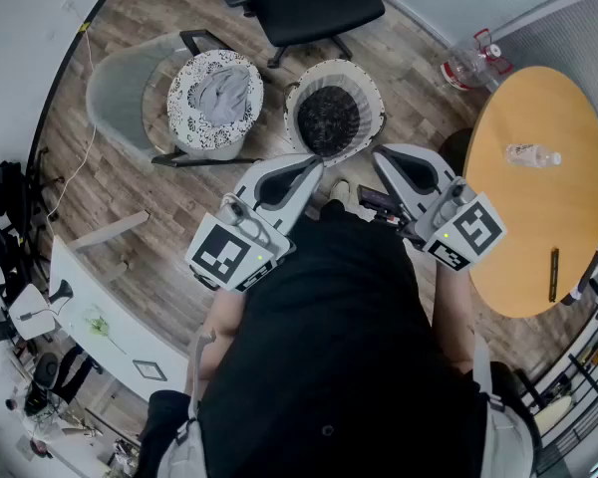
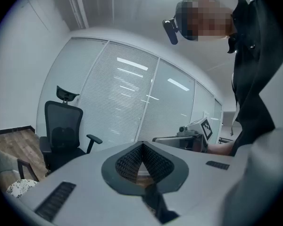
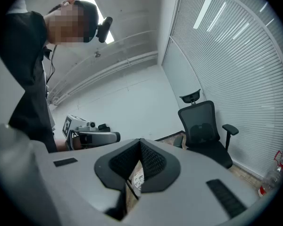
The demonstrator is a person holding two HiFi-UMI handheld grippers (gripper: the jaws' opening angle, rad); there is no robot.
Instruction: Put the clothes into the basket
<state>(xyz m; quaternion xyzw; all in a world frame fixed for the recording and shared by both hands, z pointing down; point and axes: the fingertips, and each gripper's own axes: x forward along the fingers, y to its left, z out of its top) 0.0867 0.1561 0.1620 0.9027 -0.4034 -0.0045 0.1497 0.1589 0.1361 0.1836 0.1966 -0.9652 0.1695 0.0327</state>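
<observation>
Two speckled white baskets stand on the wooden floor in the head view. The left basket (image 1: 191, 127) has a grey garment (image 1: 223, 92) lying in it. The right basket (image 1: 364, 96) shows a dark inside (image 1: 328, 119); whether that is clothing I cannot tell. My left gripper (image 1: 314, 165) and right gripper (image 1: 378, 153) are held level in front of the person's body, just on the near side of the right basket. Both are shut with nothing between the jaws. In the left gripper view the pads (image 2: 132, 161) meet at the tip, and the pads (image 3: 152, 160) do the same in the right gripper view.
A black office chair (image 1: 304, 3) stands behind the baskets, and a pale chair (image 1: 130, 88) holds the left basket. At the right is a round wooden table (image 1: 568, 227) with a water bottle (image 1: 531, 154) and a pen (image 1: 553, 274). A white desk (image 1: 100, 317) is at the left.
</observation>
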